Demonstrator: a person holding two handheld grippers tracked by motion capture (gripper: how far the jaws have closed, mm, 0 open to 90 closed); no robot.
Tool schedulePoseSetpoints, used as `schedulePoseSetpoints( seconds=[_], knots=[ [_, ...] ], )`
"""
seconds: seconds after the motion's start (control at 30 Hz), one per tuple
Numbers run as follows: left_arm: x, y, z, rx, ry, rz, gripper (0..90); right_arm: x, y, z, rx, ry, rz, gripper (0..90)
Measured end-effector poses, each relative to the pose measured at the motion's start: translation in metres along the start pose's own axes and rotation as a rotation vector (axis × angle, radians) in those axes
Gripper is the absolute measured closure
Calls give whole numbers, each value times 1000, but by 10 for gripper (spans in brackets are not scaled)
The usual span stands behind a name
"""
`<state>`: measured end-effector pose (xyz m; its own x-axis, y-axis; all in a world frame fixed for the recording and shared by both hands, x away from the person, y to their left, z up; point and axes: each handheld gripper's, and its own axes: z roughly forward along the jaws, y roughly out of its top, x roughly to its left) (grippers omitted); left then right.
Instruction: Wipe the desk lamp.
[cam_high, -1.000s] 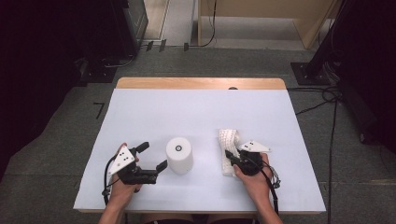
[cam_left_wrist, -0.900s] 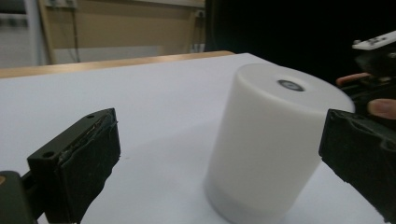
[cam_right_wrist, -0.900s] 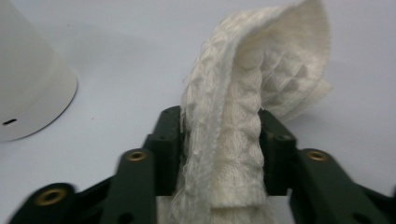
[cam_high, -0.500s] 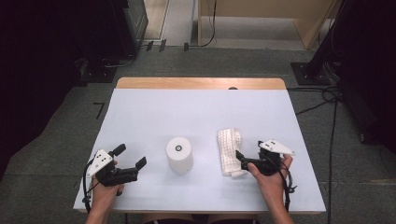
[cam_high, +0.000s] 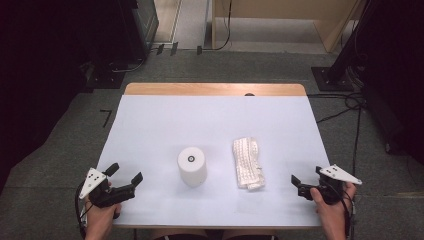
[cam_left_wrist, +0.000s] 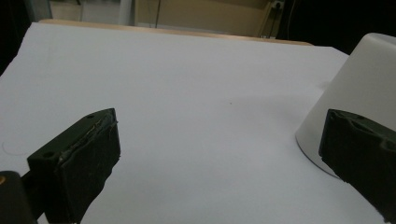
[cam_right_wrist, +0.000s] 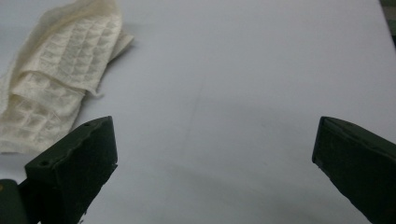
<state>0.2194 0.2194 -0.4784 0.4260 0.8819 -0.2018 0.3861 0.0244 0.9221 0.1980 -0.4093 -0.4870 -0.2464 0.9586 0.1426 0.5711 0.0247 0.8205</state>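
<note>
A white cup-like cylinder (cam_high: 192, 166) stands upright near the middle of the white table (cam_high: 215, 120). Just right of it lies a folded cream waffle cloth (cam_high: 247, 162). My left gripper (cam_high: 125, 173) hovers at the front left, well apart from the cylinder, open and holding nothing. In the left gripper view the cylinder (cam_left_wrist: 364, 88) rises behind the right-hand jaw of that gripper (cam_left_wrist: 219, 158). My right gripper (cam_high: 306, 177) is at the front right, clear of the cloth; its jaws opened within the last second and are empty. The right gripper view has the cloth (cam_right_wrist: 60, 70) at upper left, beyond the open gripper (cam_right_wrist: 215, 163).
A wooden strip (cam_high: 215, 89) runs along the table's far edge. Dark floor surrounds the table, with cables (cam_high: 345, 107) at the right and black equipment (cam_high: 125, 35) at the back left.
My right gripper let go of the cloth and drew away to the right. The left gripper pulled back leftward from the cylinder. Cloth and cylinder stay where they were.
</note>
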Motion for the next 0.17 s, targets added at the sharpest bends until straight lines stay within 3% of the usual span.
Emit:
schedulePoseSetpoints(
  seconds=[0.07, 0.17],
  knots=[
    [2, -1, 0, 7, 1, 2, 0, -5, -1, -3, -3, -24, 0, 0],
    [4, -4, 1, 14, -1, -9, 0, -8, -1, -3, -8, -25, 16, 0]
  ],
)
